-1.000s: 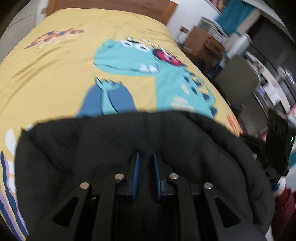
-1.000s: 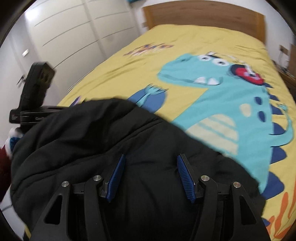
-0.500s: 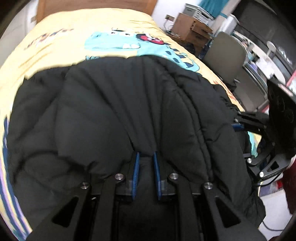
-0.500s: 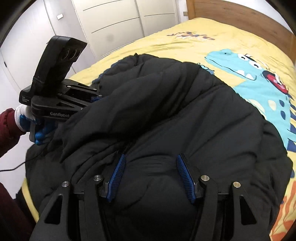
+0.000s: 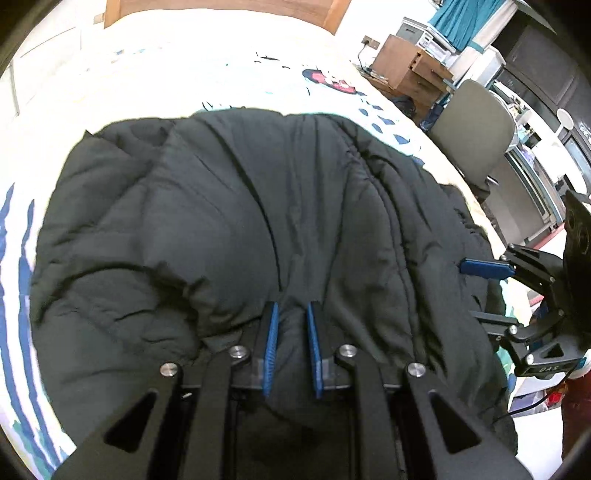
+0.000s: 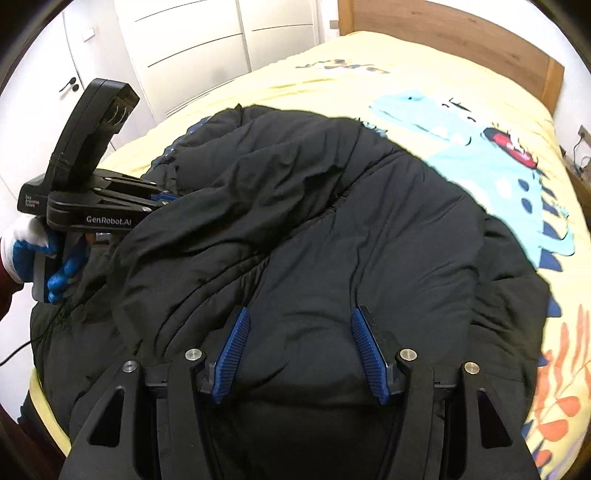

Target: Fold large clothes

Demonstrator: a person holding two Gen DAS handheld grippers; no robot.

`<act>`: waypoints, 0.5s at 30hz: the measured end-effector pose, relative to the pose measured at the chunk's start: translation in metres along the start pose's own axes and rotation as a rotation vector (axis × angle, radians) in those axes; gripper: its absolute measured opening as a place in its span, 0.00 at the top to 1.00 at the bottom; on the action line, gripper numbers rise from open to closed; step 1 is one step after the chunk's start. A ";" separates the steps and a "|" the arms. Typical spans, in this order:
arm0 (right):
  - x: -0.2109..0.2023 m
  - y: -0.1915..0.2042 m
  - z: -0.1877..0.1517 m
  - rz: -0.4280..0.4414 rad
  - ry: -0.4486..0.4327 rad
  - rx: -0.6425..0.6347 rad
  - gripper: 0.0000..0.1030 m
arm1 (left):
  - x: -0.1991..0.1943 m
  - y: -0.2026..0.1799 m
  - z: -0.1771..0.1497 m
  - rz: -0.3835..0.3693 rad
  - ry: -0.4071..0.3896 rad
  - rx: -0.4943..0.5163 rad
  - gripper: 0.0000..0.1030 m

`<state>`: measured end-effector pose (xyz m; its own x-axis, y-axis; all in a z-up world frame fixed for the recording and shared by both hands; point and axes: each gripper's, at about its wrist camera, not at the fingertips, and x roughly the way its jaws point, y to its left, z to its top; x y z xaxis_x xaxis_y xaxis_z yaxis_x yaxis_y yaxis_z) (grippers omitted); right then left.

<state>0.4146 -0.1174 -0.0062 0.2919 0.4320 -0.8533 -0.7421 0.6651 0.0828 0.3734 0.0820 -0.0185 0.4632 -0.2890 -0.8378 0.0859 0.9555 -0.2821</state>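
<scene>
A large black padded jacket point(image 5: 258, 229) lies spread on the bed and fills the near part of both views; it also shows in the right wrist view point(image 6: 332, 236). My left gripper point(image 5: 291, 314) is shut on a pinched fold of the jacket at its near edge. It also appears at the left of the right wrist view point(image 6: 162, 197), its fingers buried in fabric. My right gripper point(image 6: 301, 319) is open, its blue pads point(image 6: 365, 339) resting over the jacket with fabric bulging between them. It shows at the right of the left wrist view point(image 5: 487, 267).
The bed has a yellow cover with a teal dinosaur print point(image 6: 461, 122) and a wooden headboard point(image 6: 461, 33). White wardrobe doors point(image 6: 192, 48) stand to the left. A grey chair point(image 5: 476, 129) and a wooden cabinet point(image 5: 406, 70) stand beside the bed's right side.
The jacket has been carried forward and laid over the bed, covering much of the dinosaur print. My left gripper stays shut on it; my right gripper stays open.
</scene>
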 end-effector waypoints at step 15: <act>-0.009 -0.022 0.041 -0.065 -0.095 0.096 0.40 | -0.010 -0.033 0.046 -0.059 -0.084 0.023 0.85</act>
<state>0.4530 -0.1109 0.0209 0.3965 0.4391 -0.8062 -0.6603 0.7465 0.0818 0.4066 0.0557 0.0213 0.5289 -0.3395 -0.7778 0.1344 0.9384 -0.3182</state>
